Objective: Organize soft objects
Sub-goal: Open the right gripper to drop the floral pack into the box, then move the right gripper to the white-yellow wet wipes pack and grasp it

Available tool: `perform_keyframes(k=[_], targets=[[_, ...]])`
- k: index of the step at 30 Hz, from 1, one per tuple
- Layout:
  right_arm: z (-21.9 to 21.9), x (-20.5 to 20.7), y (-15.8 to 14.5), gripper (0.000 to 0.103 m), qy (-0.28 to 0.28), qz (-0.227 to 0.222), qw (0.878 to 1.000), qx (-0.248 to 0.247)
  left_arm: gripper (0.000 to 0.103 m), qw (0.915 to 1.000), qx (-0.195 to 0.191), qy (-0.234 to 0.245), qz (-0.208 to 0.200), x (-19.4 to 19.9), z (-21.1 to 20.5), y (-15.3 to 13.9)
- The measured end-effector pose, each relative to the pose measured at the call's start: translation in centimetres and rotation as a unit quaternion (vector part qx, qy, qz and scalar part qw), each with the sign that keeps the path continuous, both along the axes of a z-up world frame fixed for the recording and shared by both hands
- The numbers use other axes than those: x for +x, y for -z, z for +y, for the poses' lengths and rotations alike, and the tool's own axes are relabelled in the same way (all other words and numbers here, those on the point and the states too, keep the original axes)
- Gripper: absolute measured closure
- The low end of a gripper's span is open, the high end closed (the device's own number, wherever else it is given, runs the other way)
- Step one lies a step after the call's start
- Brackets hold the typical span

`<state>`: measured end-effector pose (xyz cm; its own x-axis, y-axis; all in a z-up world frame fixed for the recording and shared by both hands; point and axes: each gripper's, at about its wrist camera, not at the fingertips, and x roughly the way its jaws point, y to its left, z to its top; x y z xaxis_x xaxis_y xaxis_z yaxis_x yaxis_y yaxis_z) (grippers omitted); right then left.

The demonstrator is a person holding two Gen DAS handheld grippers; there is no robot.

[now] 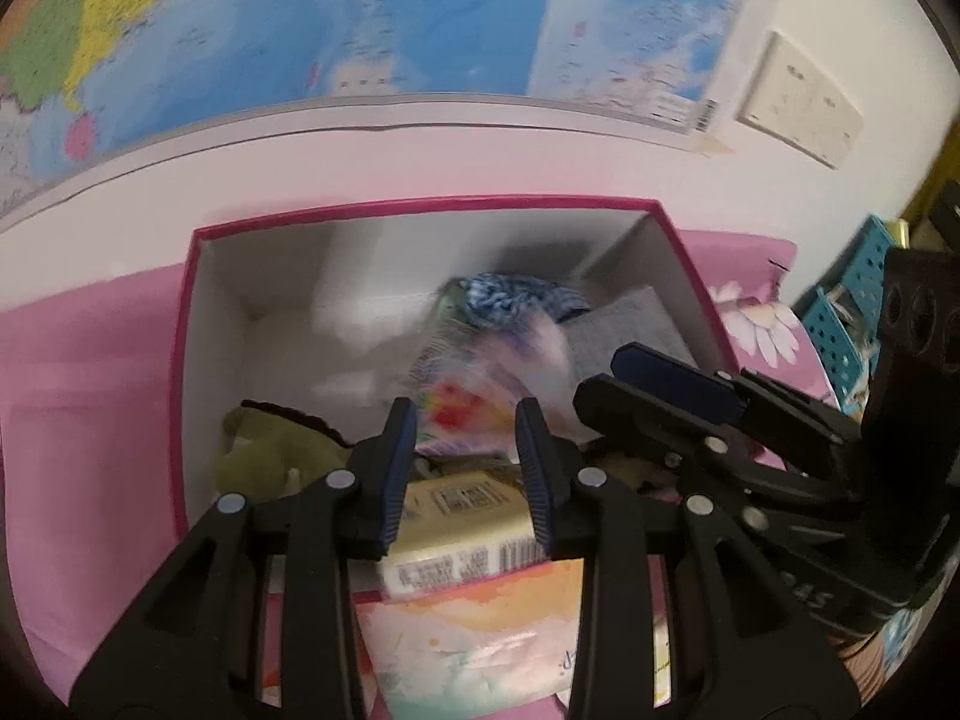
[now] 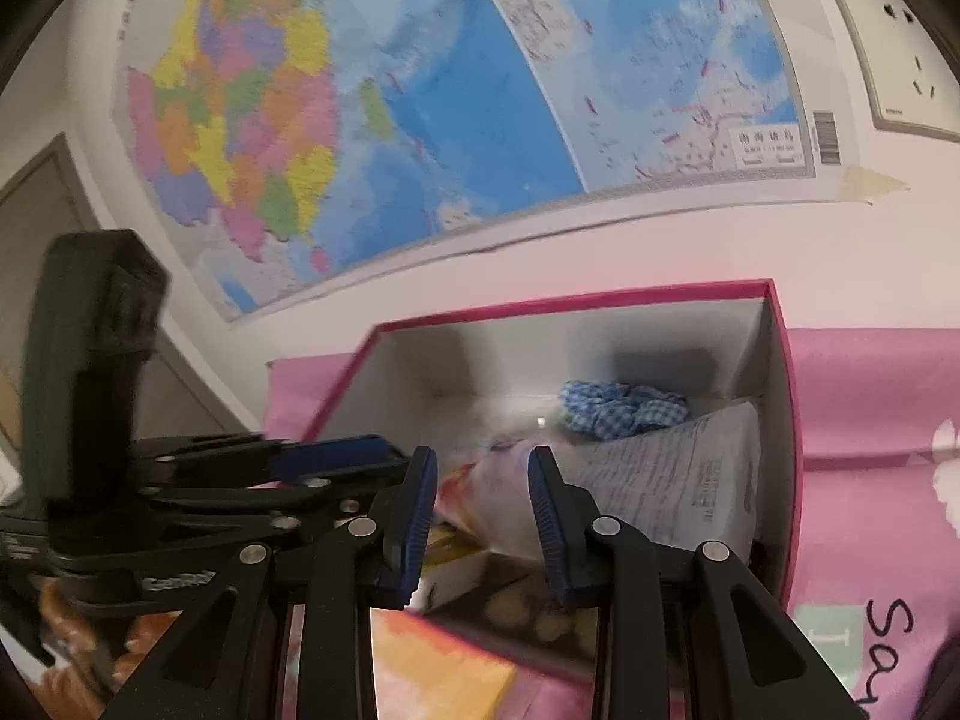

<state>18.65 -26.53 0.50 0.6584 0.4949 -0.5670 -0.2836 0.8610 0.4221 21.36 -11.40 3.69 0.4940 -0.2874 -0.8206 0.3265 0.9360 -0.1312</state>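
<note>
An open pink box (image 1: 420, 204) with white inner walls stands on a pink sheet (image 1: 90, 390). My left gripper (image 1: 468, 420) reaches over its near rim, shut on a yellowish wrapped pack (image 1: 462, 540) with a barcode. In the box lie a green plush toy (image 1: 270, 456), a blue checked cloth (image 1: 510, 294), a grey printed packet (image 1: 624, 330) and a colourful plastic pack (image 1: 474, 384). My right gripper (image 2: 483, 468) comes in beside the left gripper (image 2: 390, 456). It looks shut on the plastic pack (image 2: 498, 498). The checked cloth (image 2: 618, 408) lies behind.
A large map (image 2: 360, 120) hangs on the wall behind the box, with a wall socket (image 1: 798, 102) to its right. Teal plastic baskets (image 1: 840, 348) stand at the far right. The box's near outer wall (image 1: 480, 630) has a colourful print.
</note>
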Motion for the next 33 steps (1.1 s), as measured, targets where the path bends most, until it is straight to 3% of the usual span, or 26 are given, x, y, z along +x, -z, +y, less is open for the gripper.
perform_keyframes(k=[2,5,8,12,16,21,27,33], targets=[[-0.1,-0.2,0.3,0.070,0.001,0.003,1.000,0.002,0.066,0.9999,-0.010,-0.002,-0.004,-0.4,0.5,-0.2],[-0.4,-1.4,0.1,0.070,0.002,-0.005,1.000,-0.005,0.061,0.9990,-0.012,-0.002,-0.042,-2.1,1.2,-1.1],[-1.1,-3.5,-0.7,0.070,-0.001,-0.019,1.000,-0.005,0.048,0.9950,-0.021,0.023,-0.094,-5.2,1.7,-2.3],[-2.4,-7.5,-2.2,0.066,-0.016,-0.044,0.999,-0.004,0.044,0.9852,-0.047,0.077,-0.146,-10.8,3.1,-3.8],[-4.1,-11.9,-2.5,0.055,-0.023,-0.054,0.998,-0.013,0.037,0.9786,-0.048,0.124,-0.157,-15.3,3.4,-2.6],[-6.1,-15.7,1.2,0.051,0.002,-0.001,0.999,-0.046,0.036,0.9830,-0.073,0.148,-0.081,-18.2,4.2,2.0],[-7.7,-17.5,6.7,0.051,0.030,0.077,0.996,-0.025,0.036,0.9841,-0.097,0.148,0.019,-18.9,2.9,7.6],[-6.6,-17.2,7.6,0.051,0.014,0.080,0.996,-0.023,0.036,0.9804,-0.096,0.160,0.062,-18.4,1.0,9.3]])
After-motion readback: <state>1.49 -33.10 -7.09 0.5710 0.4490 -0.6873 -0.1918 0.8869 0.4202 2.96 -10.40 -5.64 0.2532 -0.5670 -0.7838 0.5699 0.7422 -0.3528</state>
